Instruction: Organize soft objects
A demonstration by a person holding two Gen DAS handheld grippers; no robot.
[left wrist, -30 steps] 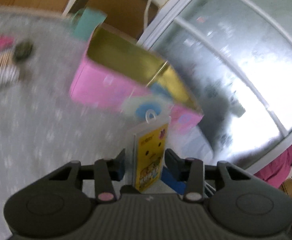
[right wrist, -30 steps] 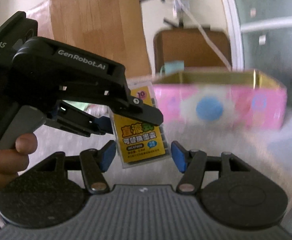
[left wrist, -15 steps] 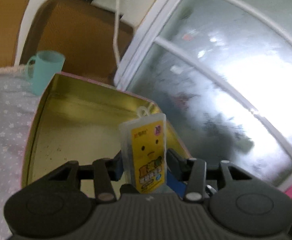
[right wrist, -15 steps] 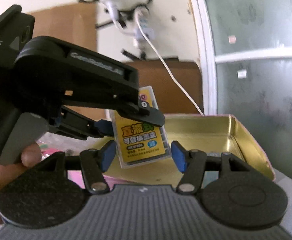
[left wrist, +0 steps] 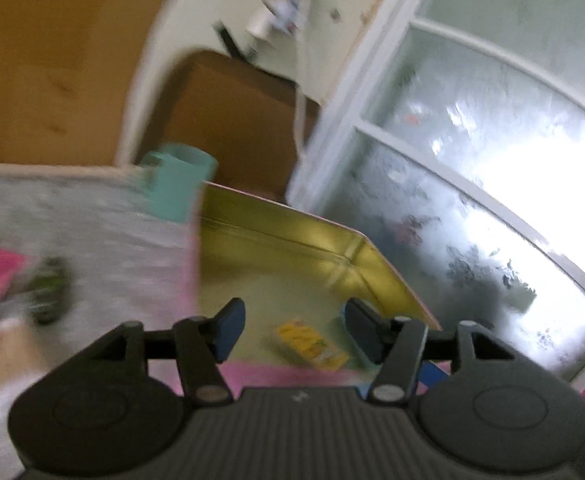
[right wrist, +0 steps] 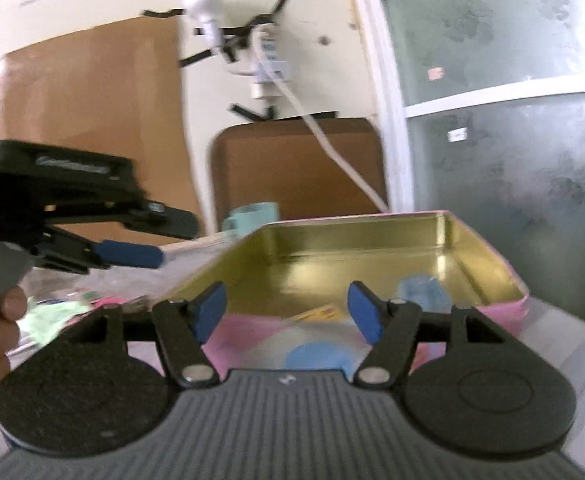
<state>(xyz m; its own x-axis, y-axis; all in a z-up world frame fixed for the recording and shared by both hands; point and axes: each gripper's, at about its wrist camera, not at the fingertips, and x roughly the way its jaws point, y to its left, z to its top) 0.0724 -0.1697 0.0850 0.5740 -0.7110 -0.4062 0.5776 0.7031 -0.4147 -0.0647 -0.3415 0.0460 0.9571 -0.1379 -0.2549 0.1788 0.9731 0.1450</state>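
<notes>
A pink tin box (left wrist: 276, 240) with a gold inside stands open on the grey spotted cloth; it also shows in the right wrist view (right wrist: 372, 256). A yellow packet (left wrist: 312, 344) lies on the box floor, and its edge shows in the right wrist view (right wrist: 318, 314). My left gripper (left wrist: 294, 330) is open and empty above the box's near wall. In the right wrist view the left gripper (right wrist: 128, 254) sits left of the box. My right gripper (right wrist: 288, 310) is open and empty in front of the box.
A teal cup (left wrist: 178, 186) stands behind the box, also visible in the right wrist view (right wrist: 252, 216). Blurred pink, green and dark items (left wrist: 16, 280) lie on the cloth to the left. A brown chair back (right wrist: 296, 168) and a frosted window (right wrist: 512, 140) are behind.
The left gripper opened and let go of the yellow packet, which now lies inside the box. The left gripper has drawn back to the left.
</notes>
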